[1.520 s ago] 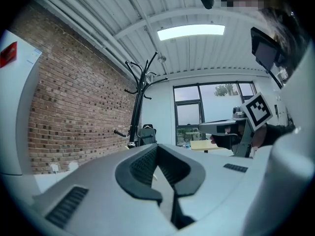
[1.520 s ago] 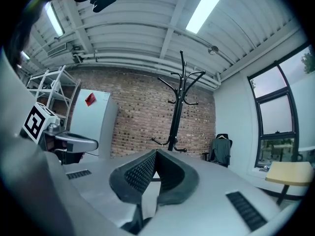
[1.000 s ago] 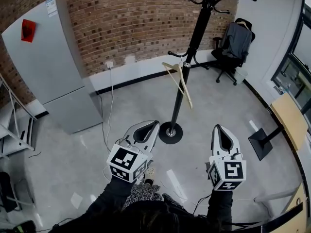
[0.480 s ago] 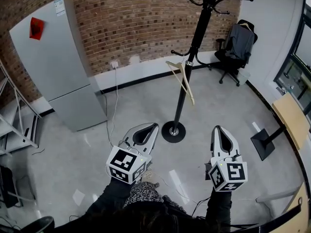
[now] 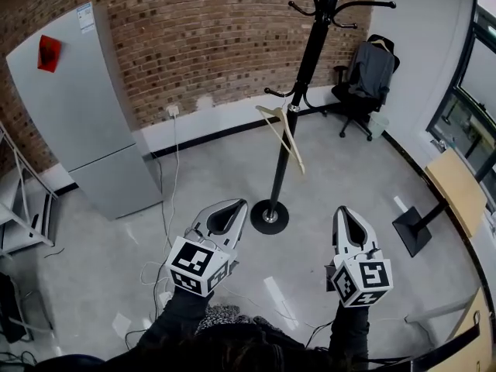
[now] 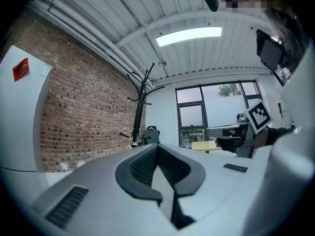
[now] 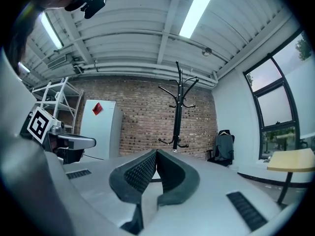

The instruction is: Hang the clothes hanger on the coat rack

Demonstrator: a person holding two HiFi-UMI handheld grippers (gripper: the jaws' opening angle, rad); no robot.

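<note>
The left gripper (image 5: pixel 235 204) and the right gripper (image 5: pixel 340 211) are held low and side by side, each with its jaws pressed together at the tips and nothing between them. Ahead of them stands the black coat rack (image 5: pixel 299 99), well apart from both. The wooden clothes hanger (image 5: pixel 284 134) hangs tilted from one of its lower hooks. Behind are a brick wall (image 5: pixel 201 29) and a grey fridge (image 5: pixel 81 115).

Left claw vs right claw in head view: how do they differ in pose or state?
Pose: the left claw angles rightward toward the base of the coat rack; the right claw points nearly straight ahead.
Position: the left claw's tip appears close beside that base; the right claw sits farther off to its right.
Shared: both are shut and empty. The clothes hanger hangs on the rack.
</note>
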